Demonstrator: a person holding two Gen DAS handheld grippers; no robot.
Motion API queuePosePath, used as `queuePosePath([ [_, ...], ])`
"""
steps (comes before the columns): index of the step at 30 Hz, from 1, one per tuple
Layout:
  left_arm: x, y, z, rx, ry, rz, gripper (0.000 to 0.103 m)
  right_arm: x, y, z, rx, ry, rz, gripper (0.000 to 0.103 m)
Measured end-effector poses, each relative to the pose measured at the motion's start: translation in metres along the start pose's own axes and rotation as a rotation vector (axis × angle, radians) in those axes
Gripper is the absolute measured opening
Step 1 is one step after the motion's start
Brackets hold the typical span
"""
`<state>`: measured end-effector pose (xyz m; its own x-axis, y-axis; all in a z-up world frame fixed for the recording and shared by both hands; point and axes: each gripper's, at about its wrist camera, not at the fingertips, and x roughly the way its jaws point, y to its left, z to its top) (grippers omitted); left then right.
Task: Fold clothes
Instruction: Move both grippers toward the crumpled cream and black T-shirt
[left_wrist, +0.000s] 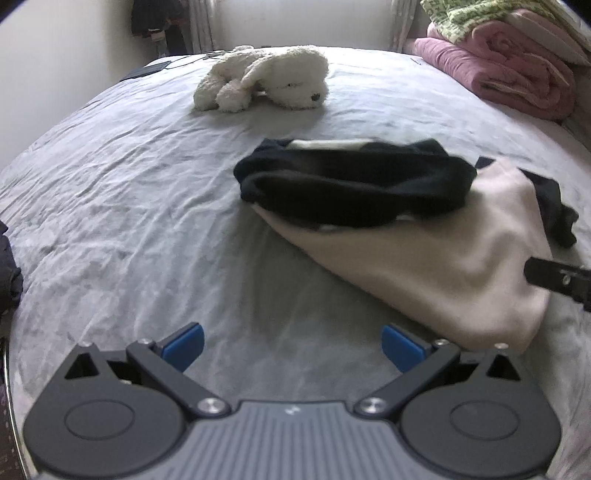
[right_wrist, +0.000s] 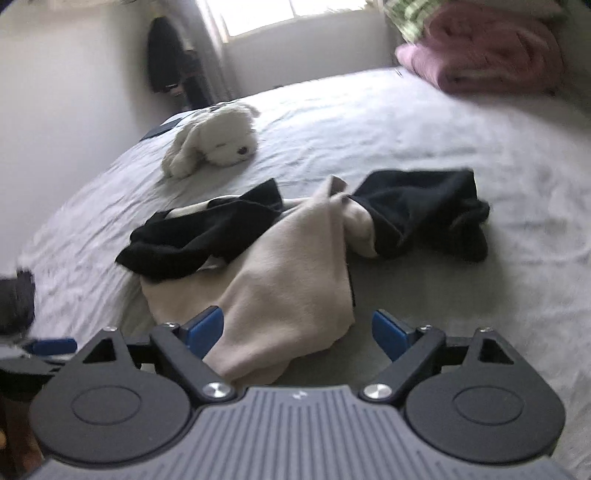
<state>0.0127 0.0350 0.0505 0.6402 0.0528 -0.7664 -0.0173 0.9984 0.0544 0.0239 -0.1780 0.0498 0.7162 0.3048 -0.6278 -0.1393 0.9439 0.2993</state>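
Observation:
A crumpled cream garment with black sleeves (left_wrist: 443, 266) lies on the grey bed sheet (left_wrist: 129, 206), one black sleeve (left_wrist: 354, 184) bunched over its far side. My left gripper (left_wrist: 293, 349) hangs open over bare sheet, just left of the garment's near corner, with nothing between its blue pads. In the right wrist view the cream cloth (right_wrist: 288, 288) reaches down between the jaws of my right gripper (right_wrist: 297, 334). That gripper stands wide open: the cloth lies by the left pad (right_wrist: 205, 328), while the right pad is clear of it. The second black sleeve (right_wrist: 424, 214) trails to the right.
A white plush dog (left_wrist: 266, 77) lies farther up the bed. Folded pink blankets (left_wrist: 509, 70) are stacked at the far right corner. A dark cloth (left_wrist: 9, 266) sits at the left edge. A dark flat device (left_wrist: 147, 70) is near the wall.

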Motion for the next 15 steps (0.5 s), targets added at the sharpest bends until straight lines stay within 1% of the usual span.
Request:
queuePosePath([
  [2, 0.002, -0.002, 0.004, 0.026, -0.009, 0.005, 0.103, 0.005, 0.001, 0.002, -0.003, 0.008, 0.011, 0.08],
  [4, 0.004, -0.003, 0.008, 0.045, -0.014, 0.013, 0.103, 0.01, 0.003, 0.003, -0.02, 0.014, 0.017, 0.068],
  [5, 0.004, -0.001, 0.011, 0.041, -0.01, 0.012, 0.103, 0.012, 0.004, 0.003, -0.034, 0.017, 0.016, 0.064],
  [7, 0.003, 0.005, 0.014, 0.011, 0.001, -0.013, 0.103, 0.015, 0.006, 0.002, -0.058, 0.019, 0.019, 0.046],
  [8, 0.001, 0.009, 0.016, -0.005, 0.007, -0.027, 0.103, 0.014, 0.007, 0.002, -0.065, 0.016, 0.024, 0.04],
  [9, 0.0, 0.012, 0.016, -0.015, 0.009, -0.036, 0.103, 0.013, 0.008, 0.002, -0.072, 0.012, 0.029, 0.026],
  [10, -0.001, 0.014, 0.016, -0.021, 0.011, -0.042, 0.103, 0.012, 0.009, 0.002, -0.079, 0.008, 0.034, 0.022],
  [12, -0.004, 0.019, 0.015, -0.029, 0.013, -0.051, 0.103, 0.008, 0.013, 0.003, -0.107, -0.009, 0.038, 0.02],
  [15, -0.004, 0.032, 0.018, -0.054, 0.02, -0.039, 0.103, -0.001, 0.021, 0.003, -0.155, -0.047, 0.059, 0.015],
])
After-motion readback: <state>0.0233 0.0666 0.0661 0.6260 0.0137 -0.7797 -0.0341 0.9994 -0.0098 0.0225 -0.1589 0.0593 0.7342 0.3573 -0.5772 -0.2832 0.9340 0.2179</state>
